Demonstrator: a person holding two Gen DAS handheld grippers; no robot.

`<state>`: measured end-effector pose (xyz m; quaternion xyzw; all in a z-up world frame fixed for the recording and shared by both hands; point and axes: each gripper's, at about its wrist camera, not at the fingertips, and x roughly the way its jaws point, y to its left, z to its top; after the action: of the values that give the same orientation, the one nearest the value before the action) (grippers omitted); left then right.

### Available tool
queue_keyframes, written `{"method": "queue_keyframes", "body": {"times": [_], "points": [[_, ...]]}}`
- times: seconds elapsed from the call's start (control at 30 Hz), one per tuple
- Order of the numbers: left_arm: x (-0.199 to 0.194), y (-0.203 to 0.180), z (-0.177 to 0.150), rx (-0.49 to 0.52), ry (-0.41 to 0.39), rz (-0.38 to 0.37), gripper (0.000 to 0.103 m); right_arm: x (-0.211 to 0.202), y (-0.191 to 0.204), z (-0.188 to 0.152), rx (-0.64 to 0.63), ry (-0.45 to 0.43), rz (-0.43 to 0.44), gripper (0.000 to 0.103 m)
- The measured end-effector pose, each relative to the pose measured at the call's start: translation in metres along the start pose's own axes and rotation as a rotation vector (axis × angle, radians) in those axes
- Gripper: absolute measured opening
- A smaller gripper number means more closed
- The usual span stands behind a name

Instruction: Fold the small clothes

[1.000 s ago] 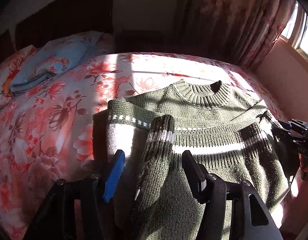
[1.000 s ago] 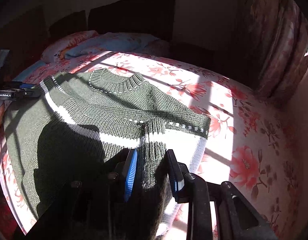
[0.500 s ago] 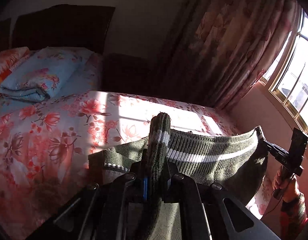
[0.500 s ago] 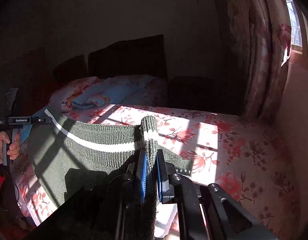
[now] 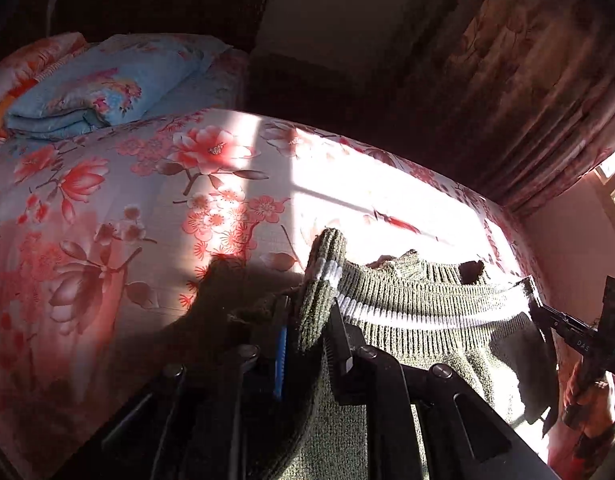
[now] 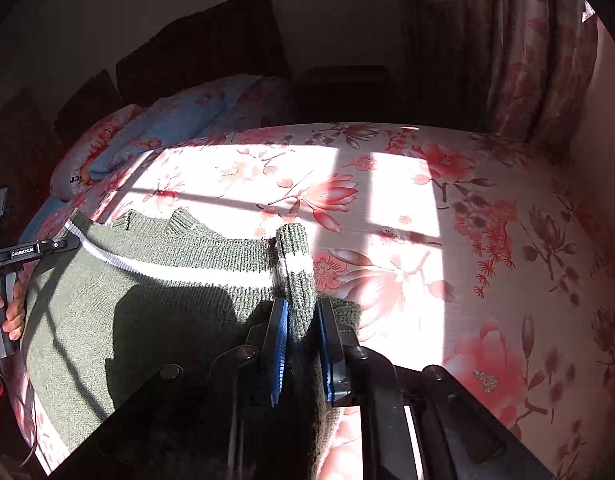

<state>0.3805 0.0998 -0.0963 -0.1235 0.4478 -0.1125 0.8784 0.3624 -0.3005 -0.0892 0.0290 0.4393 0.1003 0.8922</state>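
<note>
An olive-green knit sweater (image 5: pixel 419 320) with a white stripe is folded over on the floral bed. My left gripper (image 5: pixel 307 320) is shut on the sweater's left edge with a striped sleeve cuff (image 5: pixel 323 264) sticking up between the fingers. My right gripper (image 6: pixel 301 312) is shut on the sweater (image 6: pixel 147 300) at its right edge, with the other cuff (image 6: pixel 293 264) between its blue pads. The sweater hangs stretched between the two grippers, low over the bed. Each view shows the other gripper at the sweater's far end.
The bed (image 6: pixel 447 220) has a pink floral sheet, sunlit in the middle. A folded blue quilt (image 5: pixel 95 84) and pillows lie by the dark headboard. Floral curtains (image 5: pixel 527 80) hang by the window at the right.
Both grippers closed on the sweater's sides with the cuffs, lifted the lower part and carried it forward over the upper part, then lowered toward the bed.
</note>
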Motion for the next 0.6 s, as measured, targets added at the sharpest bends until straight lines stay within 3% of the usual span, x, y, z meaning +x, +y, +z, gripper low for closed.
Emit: {"method": "queue_keyframes", "body": {"times": [0.03,0.1,0.13,0.2,0.3,0.37,0.4,0.43,0.5,0.53,0.6], "points": [[-0.015,-0.005,0.002,0.007,-0.058,0.020,0.103,-0.012,0.005,0.002,-0.007,-0.034,-0.038,0.028],[-0.039,-0.017,0.003,-0.004,-0.167,0.002,0.103,-0.028,0.022,0.011,-0.035,-0.101,-0.056,0.042],[-0.043,-0.025,0.005,-0.004,-0.187,-0.014,0.103,-0.030,0.032,0.015,-0.044,-0.113,-0.027,0.043],[-0.033,-0.044,0.007,0.036,-0.147,-0.003,0.103,-0.020,0.061,0.020,-0.090,-0.087,0.026,0.048],[0.004,-0.054,0.000,0.103,-0.059,0.072,0.103,0.011,0.095,0.011,-0.187,-0.015,-0.016,0.048],[0.029,-0.041,-0.010,0.106,-0.010,0.149,0.103,0.032,0.091,-0.004,-0.206,0.031,-0.079,0.048],[0.029,-0.036,-0.008,0.084,-0.014,0.150,0.103,0.042,0.083,-0.010,-0.209,0.043,-0.118,0.048],[0.024,-0.032,-0.003,0.046,-0.039,0.128,0.103,0.041,0.067,-0.013,-0.154,-0.001,-0.061,0.051],[0.024,-0.025,-0.001,0.007,-0.038,0.130,0.103,0.034,0.043,-0.008,-0.012,-0.007,0.036,0.047],[0.023,-0.025,-0.002,0.006,-0.036,0.149,0.103,0.031,0.037,-0.006,0.029,-0.008,0.052,0.047],[0.010,-0.032,-0.008,-0.004,-0.072,0.170,0.103,0.018,0.037,-0.007,0.048,-0.034,-0.004,0.047]]}}
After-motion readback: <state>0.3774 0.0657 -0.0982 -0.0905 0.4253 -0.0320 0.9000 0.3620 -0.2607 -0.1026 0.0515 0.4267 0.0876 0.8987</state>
